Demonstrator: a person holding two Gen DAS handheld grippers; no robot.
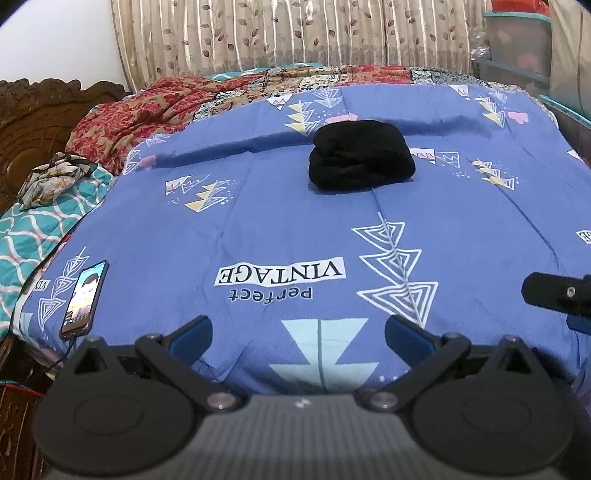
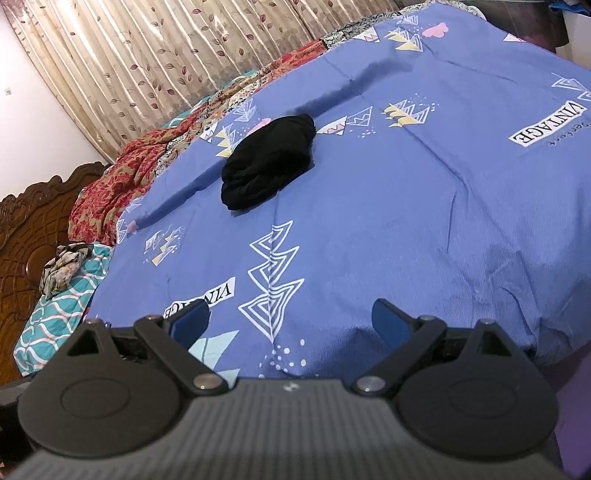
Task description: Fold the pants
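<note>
The black pants (image 1: 360, 155) lie folded into a small thick bundle on the blue printed bedsheet (image 1: 258, 229), far from both grippers. They also show in the right wrist view (image 2: 267, 162), up and left of centre. My left gripper (image 1: 298, 334) is open and empty over the near edge of the bed. My right gripper (image 2: 290, 321) is open and empty, also at the near edge. Part of the right gripper (image 1: 561, 295) shows at the right side of the left wrist view.
A phone (image 1: 84, 300) with a lit screen and a cable lies at the left near corner. A red patterned blanket (image 1: 140, 110) and a teal quilt (image 1: 33, 236) lie at the left by the carved wooden headboard (image 1: 33, 122). Curtains (image 1: 295, 33) hang behind the bed. Plastic boxes (image 1: 517, 40) stand at the far right.
</note>
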